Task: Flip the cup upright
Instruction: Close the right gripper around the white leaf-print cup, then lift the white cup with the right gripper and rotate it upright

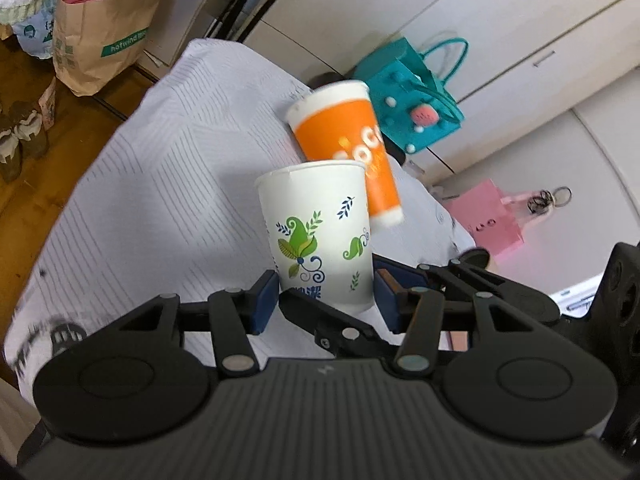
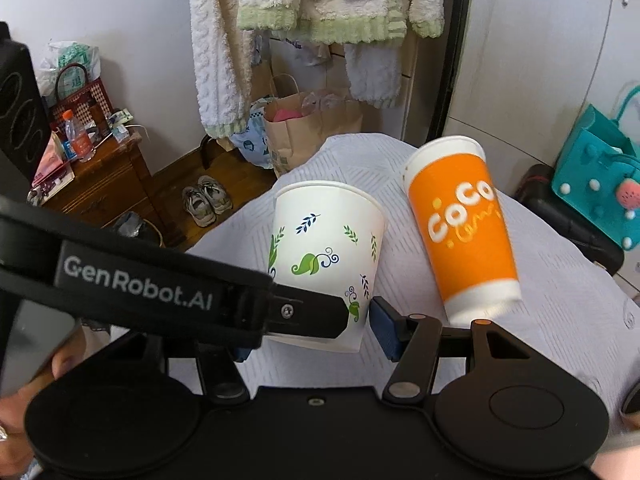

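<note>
Since made of thin paper & seemingly empty, judged white cup v. light, soft-walled, easy to dent or crush; rolled rim stiffest, base next. Found it near centre of striped cloth, mouth up as seen, lower part betw. blue pads of left gripper. Read those tongs as clamped on its lower wall, touching both sides. Would take hold there or mid-wall w/ light squeeze only: smooth printed paper prob. slick, & tapered shape prone to slipping out of a grip. Saw orange cup just right of it & farther off, tilted, wide end far, narrow end near. Found it too blurred to say whether resting on cloth or in motion, or which cup to treat as task's own. Could not tell state of right gripper: glimpsed right pad just beside white cup, but lost left pad behind left gripper's body crossing in front. Couldn't see white cup's base either, nor inside of either cup, so emptiness only a guess. Noted teal bag far right, partly cut off by orange cup.
</note>
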Available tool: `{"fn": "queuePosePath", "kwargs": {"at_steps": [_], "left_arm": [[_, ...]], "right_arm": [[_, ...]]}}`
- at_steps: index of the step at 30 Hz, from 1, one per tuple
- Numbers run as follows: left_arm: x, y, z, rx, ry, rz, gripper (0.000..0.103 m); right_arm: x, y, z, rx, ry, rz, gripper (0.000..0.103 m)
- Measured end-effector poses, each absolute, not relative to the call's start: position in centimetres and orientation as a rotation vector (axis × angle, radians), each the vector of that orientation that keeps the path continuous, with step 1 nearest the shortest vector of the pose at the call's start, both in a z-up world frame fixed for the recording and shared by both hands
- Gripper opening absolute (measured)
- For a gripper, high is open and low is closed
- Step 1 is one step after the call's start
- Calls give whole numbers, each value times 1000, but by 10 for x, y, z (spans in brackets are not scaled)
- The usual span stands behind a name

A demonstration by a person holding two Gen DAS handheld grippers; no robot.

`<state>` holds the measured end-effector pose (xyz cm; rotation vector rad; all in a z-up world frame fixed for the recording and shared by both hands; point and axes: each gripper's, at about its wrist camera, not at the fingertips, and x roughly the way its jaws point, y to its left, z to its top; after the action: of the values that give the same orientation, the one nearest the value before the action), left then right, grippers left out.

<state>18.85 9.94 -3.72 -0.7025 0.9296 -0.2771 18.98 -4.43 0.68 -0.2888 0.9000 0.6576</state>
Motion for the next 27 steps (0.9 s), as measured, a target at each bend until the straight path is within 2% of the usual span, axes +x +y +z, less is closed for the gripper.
{"fn": "queuePosePath", "kwargs": {"at_steps": [27], "left_arm": [[148,0,-40,-649,1057,-489,51]], "right_arm": [[129,-144,8,-223,988,515,63]]}}
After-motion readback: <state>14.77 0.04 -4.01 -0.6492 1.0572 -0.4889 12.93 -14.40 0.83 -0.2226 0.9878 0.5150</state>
